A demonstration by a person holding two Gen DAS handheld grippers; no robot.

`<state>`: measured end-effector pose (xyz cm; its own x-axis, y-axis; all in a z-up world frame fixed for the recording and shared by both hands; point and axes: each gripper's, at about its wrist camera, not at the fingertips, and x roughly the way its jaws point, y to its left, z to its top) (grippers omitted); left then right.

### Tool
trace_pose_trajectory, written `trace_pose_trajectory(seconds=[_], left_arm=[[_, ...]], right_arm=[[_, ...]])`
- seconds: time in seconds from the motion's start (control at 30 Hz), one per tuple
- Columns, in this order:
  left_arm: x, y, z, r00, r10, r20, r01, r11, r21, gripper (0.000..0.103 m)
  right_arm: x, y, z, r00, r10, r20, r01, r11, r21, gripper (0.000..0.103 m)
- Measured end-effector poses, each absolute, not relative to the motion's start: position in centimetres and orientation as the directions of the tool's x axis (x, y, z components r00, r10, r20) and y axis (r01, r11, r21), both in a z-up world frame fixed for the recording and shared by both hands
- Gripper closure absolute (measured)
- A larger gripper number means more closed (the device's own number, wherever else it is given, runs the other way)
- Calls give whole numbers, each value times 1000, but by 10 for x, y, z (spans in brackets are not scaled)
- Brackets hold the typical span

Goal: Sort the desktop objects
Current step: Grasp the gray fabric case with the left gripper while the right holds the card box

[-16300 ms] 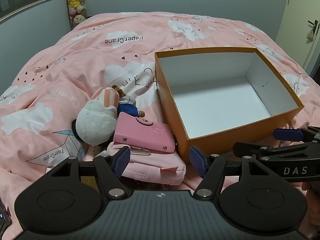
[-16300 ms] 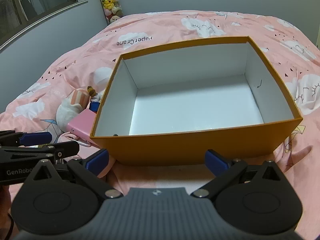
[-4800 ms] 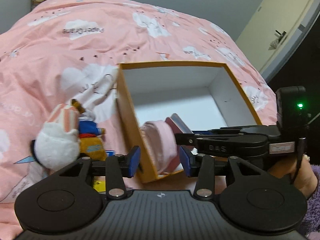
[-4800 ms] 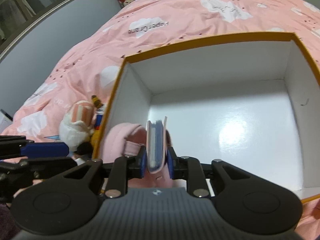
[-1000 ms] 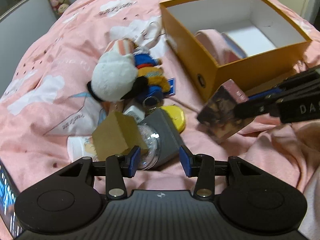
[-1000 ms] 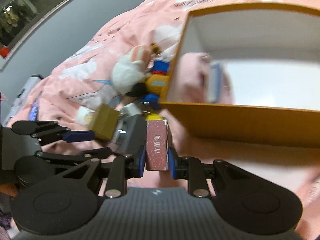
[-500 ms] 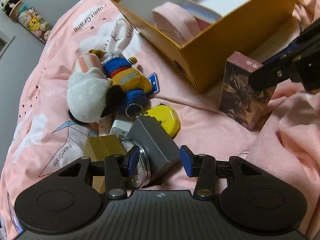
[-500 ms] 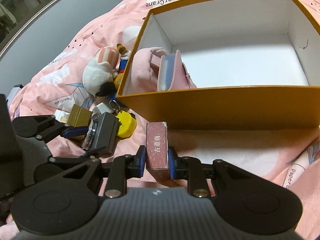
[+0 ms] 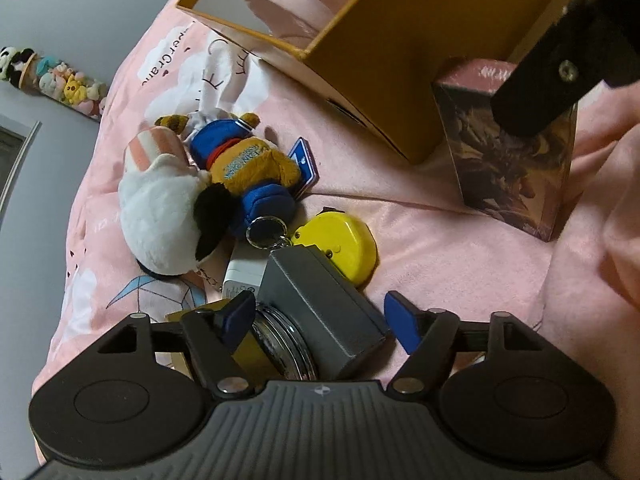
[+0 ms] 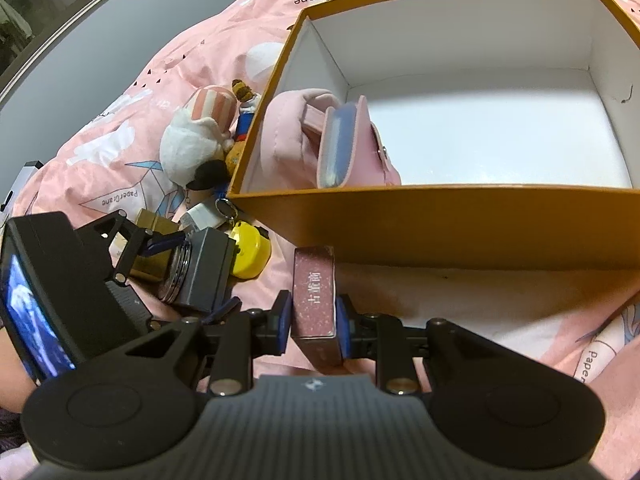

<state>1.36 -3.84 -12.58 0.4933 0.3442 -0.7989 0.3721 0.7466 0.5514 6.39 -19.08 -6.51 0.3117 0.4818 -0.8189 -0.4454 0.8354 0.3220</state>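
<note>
Pink bedding (image 9: 460, 248) with cloud prints is carrying everything. On it an orange box (image 10: 472, 220) with white inside is sitting open, and a pink pouch (image 10: 288, 140) and a pink wallet (image 10: 348, 144) are standing on edge in its near left corner.

The right gripper (image 10: 314, 318) is clamping an upright card box (image 10: 314, 292) between its blue pads (image 10: 283, 316), just in front of the orange box's near wall.

The left gripper (image 9: 320, 316) is hovering low with its jaws spread wide, straddling a grey case (image 9: 320, 304) without clearly touching it. A round glass piece (image 9: 286, 344) is leaning against the case's left face, with a gold box (image 9: 248, 348) beside that. Just beyond are lying a yellow disc (image 9: 340, 244), a white charger (image 9: 244, 276), a keyring (image 9: 266, 232) and two plush toys (image 9: 200, 192), all bunched left of the orange box.
</note>
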Motion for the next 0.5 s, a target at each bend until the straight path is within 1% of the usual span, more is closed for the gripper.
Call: trace_pose_trajectory(seconds=[0.03, 0.1, 0.23, 0.27, 0.33, 0.37, 0.4, 0.47, 0.5], left_arm=[[12, -37, -123, 500, 343, -795, 362, 751, 551, 27], [7, -36, -116, 517, 346, -783, 342, 755, 560, 36], [1, -27, -101, 543, 344, -766, 290, 779, 556, 46], [0, -25, -97, 550, 335, -765, 278, 790, 546, 59], [0, -20, -91, 555, 330, -764, 254, 807, 533, 62], [-1, -16, -88, 557, 326, -764, 241, 817, 524, 66], [-1, -13, -86, 559, 322, -764, 231, 825, 516, 78], [-2, -8, -81, 565, 326, -758, 200, 837, 510, 89], [-1, -5, -78, 570, 333, -751, 180, 841, 509, 99]], right_arm=[[64, -190, -65, 312, 482, -819, -447, 835, 321, 78], [63, -190, -65, 311, 482, -819, -449, 834, 320, 78], [63, -190, -65, 312, 482, -819, -449, 834, 320, 78], [63, -190, -65, 312, 482, -818, -448, 835, 320, 78], [63, -191, -66, 313, 483, -818, -446, 835, 322, 78], [63, -191, -66, 313, 484, -817, -445, 835, 323, 78], [63, -191, -66, 314, 484, -817, -444, 835, 324, 78], [62, -192, -65, 315, 485, -816, -444, 835, 325, 78], [62, -192, -65, 315, 485, -816, -443, 835, 326, 78]])
